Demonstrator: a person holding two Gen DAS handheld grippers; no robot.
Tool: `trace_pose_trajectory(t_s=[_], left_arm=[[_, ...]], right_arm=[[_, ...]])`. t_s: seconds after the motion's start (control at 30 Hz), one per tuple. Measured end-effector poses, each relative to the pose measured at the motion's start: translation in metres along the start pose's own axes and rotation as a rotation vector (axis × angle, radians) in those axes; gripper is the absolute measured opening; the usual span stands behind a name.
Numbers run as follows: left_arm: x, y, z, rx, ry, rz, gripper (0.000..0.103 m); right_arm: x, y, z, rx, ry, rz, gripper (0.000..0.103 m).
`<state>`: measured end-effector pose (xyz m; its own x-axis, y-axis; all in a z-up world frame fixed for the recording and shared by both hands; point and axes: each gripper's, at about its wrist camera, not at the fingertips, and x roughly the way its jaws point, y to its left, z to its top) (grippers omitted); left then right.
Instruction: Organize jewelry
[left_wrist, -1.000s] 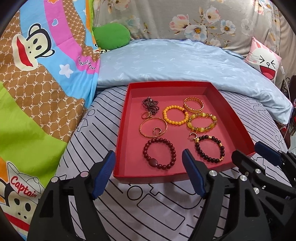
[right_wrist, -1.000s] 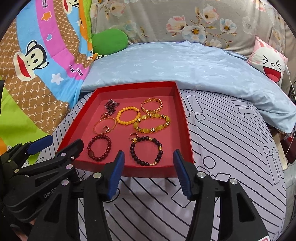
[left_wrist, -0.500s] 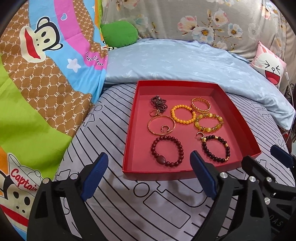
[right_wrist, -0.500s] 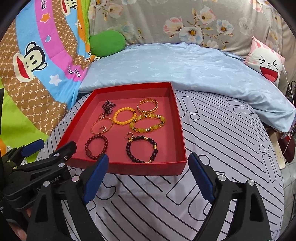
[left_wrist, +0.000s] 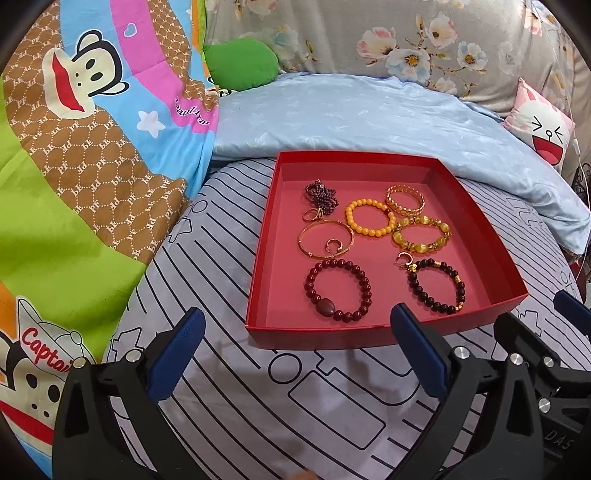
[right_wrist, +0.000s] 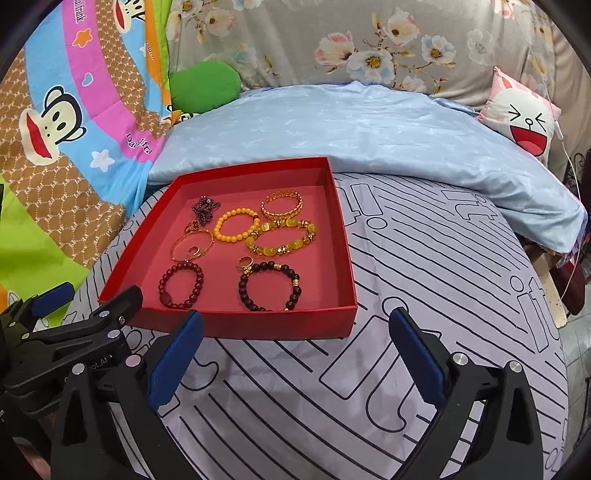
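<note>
Red tray holds all bracelets spaced apart; my left gripper and right gripper hover spread, empty; sorted or unsorted, unclear.

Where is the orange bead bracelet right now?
The orange bead bracelet lies in the red tray, in its far half, between the dark chain on its left and the gold link bangle on its right, just behind the yellow stone bracelet.
</note>
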<state>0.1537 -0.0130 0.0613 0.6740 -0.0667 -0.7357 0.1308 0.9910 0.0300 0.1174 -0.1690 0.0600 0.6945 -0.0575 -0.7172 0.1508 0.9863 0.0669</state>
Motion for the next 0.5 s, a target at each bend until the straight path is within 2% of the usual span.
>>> trace_pose_trajectory(t_s=[0.5], left_arm=[[0.0049, 0.0015, -0.0046, -0.01, 0.016, -0.002, 0.096]], right_arm=[[0.0046, 0.0009, -0.0066, 0.012, 0.008, -0.027, 0.097]])
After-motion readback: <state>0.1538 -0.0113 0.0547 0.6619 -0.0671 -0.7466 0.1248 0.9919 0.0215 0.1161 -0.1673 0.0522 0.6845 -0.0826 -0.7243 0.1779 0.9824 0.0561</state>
